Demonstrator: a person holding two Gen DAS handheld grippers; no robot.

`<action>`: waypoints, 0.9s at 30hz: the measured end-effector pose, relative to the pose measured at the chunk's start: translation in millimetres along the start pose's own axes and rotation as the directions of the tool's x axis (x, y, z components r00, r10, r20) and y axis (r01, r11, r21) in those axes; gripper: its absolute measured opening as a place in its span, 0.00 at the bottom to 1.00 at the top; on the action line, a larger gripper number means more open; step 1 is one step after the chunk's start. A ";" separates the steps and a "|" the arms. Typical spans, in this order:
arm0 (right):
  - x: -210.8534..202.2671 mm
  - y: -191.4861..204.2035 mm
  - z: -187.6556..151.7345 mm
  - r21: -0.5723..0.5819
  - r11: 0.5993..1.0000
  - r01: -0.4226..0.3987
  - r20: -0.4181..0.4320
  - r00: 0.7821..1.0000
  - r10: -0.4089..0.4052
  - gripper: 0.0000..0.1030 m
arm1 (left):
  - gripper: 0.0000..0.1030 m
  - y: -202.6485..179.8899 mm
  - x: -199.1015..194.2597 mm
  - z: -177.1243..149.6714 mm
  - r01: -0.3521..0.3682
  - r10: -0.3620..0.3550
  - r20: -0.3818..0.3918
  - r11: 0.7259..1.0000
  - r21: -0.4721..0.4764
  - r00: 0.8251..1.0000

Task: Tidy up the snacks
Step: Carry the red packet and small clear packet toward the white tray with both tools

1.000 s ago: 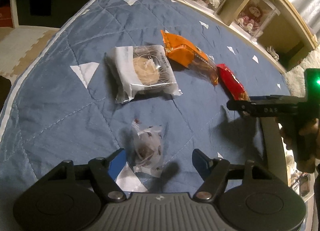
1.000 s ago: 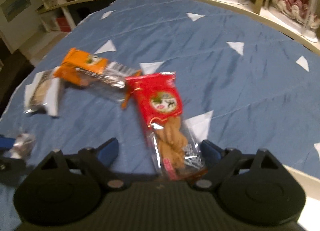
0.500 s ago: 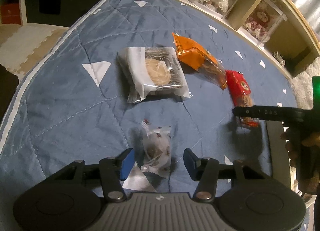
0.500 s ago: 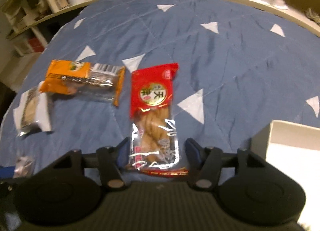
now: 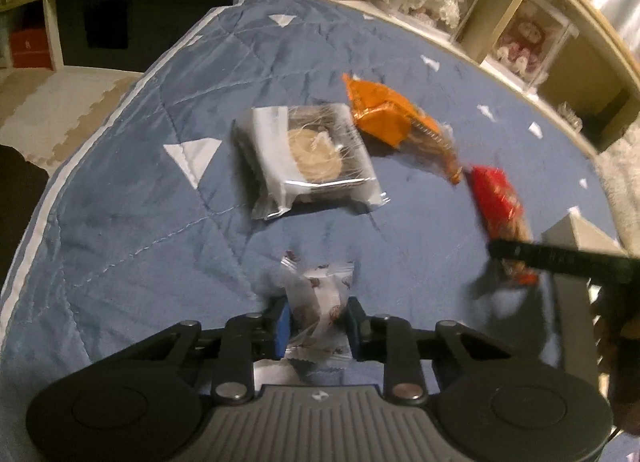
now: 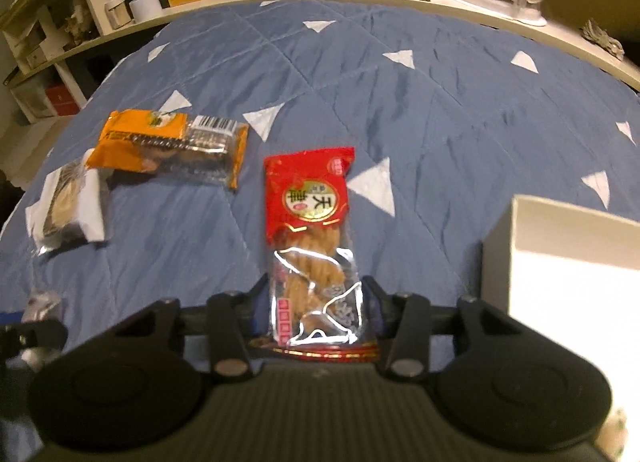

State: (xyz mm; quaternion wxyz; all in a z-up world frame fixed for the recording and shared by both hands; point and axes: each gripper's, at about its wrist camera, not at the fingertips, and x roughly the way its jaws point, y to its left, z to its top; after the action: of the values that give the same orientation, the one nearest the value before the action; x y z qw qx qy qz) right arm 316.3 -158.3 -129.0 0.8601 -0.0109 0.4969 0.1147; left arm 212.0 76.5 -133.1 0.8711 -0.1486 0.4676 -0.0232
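1. The left tongs [image 5: 316, 328] are closed on the small white candy wrapper [image 5: 320, 302], pinching mostly loose film; it may slide free when lifted.
2. The right tongs [image 6: 316, 310] clamp the red twist-snack packet [image 6: 310, 246] at its near end only, so the long far end may sag or swing and slip out.
3. The white box [image 6: 560, 258] sits just right of that packet; a drooping end could catch its wall.
4. The orange packet [image 6: 172, 145] and clear-wrapped cake [image 5: 310, 155] lie on the blue quilt [image 6: 440, 101], close enough to be nudged.
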 end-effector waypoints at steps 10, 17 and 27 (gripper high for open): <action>-52.3 -5.2 -33.5 0.049 0.998 -0.041 0.081 0.996 0.037 0.50 | 0.29 -22.9 -25.4 -7.9 0.057 -0.057 0.053 0.998 0.014 0.997; -92.9 -3.3 -48.4 0.030 0.998 -0.055 0.133 0.990 0.050 0.50 | 0.29 -44.3 -44.2 -15.2 0.070 -0.076 0.103 0.996 0.060 0.992; -141.0 -15.6 -66.6 0.029 0.997 -0.067 0.219 0.974 0.059 0.50 | 0.29 -64.3 -74.2 -21.7 0.084 -0.103 0.177 0.990 0.114 0.979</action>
State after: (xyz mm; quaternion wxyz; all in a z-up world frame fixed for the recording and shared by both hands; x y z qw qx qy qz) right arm 195.1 -208.6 -43.2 0.9053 0.0330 0.4019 0.1335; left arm 158.9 23.3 -66.4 0.9148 -0.1256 0.3765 -0.0751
